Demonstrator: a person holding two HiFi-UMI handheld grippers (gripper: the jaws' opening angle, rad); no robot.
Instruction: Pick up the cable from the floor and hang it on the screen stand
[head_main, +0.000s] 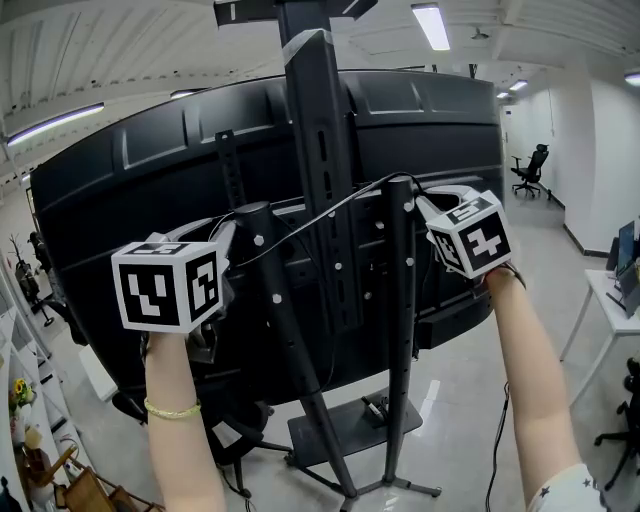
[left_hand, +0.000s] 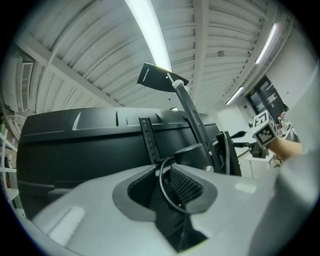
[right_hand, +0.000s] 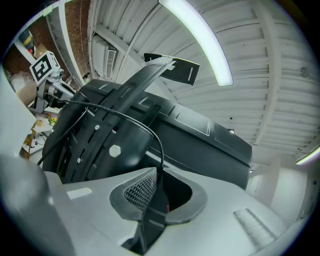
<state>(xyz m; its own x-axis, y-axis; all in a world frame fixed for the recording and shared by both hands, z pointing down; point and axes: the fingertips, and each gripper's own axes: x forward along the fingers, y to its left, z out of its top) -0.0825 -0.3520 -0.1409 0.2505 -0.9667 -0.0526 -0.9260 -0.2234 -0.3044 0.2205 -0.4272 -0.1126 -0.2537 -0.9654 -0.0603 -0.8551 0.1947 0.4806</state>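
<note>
Handling a thin black cable (head_main: 330, 212): probably light, limp, a bit slick. Draped now across the tops of 2 posts (head_main: 400, 260) on the stand (head_main: 318, 150). Threaded loosely through left gripper (left_hand: 167, 175) and right gripper (right_hand: 157, 182), jaws apart, not pinching. Best pinched just beside each post; beware sliding off.

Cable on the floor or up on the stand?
Up. Cable lies across post tops of the stand, running between left gripper and right gripper.

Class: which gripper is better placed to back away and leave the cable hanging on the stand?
Probably the left gripper: its jaws stand apart around a cable loop; in the right gripper the cable hugs one pad.
</note>
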